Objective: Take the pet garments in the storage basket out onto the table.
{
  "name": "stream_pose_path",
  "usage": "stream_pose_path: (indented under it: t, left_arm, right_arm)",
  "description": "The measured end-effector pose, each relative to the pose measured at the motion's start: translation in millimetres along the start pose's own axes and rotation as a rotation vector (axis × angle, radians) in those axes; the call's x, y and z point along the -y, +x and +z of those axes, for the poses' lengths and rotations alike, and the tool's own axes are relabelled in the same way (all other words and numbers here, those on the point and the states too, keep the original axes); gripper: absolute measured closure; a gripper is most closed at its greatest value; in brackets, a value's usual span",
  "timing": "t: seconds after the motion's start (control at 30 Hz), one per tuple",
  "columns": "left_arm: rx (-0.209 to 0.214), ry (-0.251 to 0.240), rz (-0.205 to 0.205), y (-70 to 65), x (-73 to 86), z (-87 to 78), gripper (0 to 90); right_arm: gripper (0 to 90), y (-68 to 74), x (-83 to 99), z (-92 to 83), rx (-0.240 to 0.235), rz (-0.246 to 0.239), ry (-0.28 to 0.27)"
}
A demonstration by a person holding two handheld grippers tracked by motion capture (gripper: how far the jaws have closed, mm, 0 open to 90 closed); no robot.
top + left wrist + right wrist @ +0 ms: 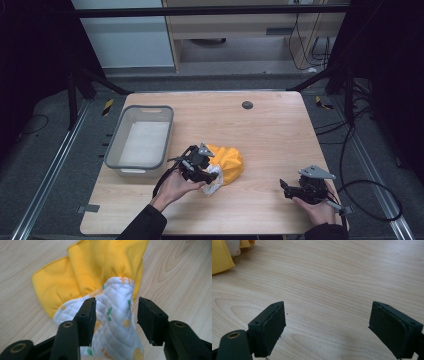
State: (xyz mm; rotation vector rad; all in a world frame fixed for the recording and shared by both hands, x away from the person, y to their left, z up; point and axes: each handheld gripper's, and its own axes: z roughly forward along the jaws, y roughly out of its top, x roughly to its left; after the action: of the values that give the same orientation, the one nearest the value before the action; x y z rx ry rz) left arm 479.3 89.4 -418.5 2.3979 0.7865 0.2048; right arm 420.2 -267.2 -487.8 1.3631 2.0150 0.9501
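Note:
A small garment lies crumpled on the wooden table, with yellow cloth (229, 161) and a white quilted part (117, 322) printed with orange and green shapes. My left gripper (210, 176) is at its near-left edge. In the left gripper view this gripper (116, 307) is open, and the quilted part lies between its jaws with a gap at the right pad (150, 320). My right gripper (284, 188) rests near the front right of the table. In its own view the right gripper (328, 312) is open over bare wood, and a corner of the yellow cloth (220, 257) shows at the top left.
A grey plastic basket (120, 140) stands at the left of the table, with a white bottom and nothing in it. A round black grommet (247, 105) sits near the far edge. Cables lie on the floor to the right.

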Motion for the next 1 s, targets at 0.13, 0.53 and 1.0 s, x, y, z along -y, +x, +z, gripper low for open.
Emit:
stream_pose_path:
  t: [0.13, 0.53, 1.0]
  left_arm:
    - [-0.004, -0.045, 0.01, -0.3, 4.1, -11.0, 42.4]
    - [-0.054, -0.156, -0.032, 10.4, 32.4, -34.7, 33.2]
    - [-0.083, -0.275, -0.114, 19.4, 75.6, -52.4, 27.7]
  right_arm:
    - [13.2, 0.0, 0.1, 0.0, 0.002, 0.002, 0.0]
    - [12.5, -0.1, 0.7, 0.5, 0.001, -0.003, -0.001]
    - [11.5, 0.5, 2.6, -0.3, -0.002, -0.003, 0.004]
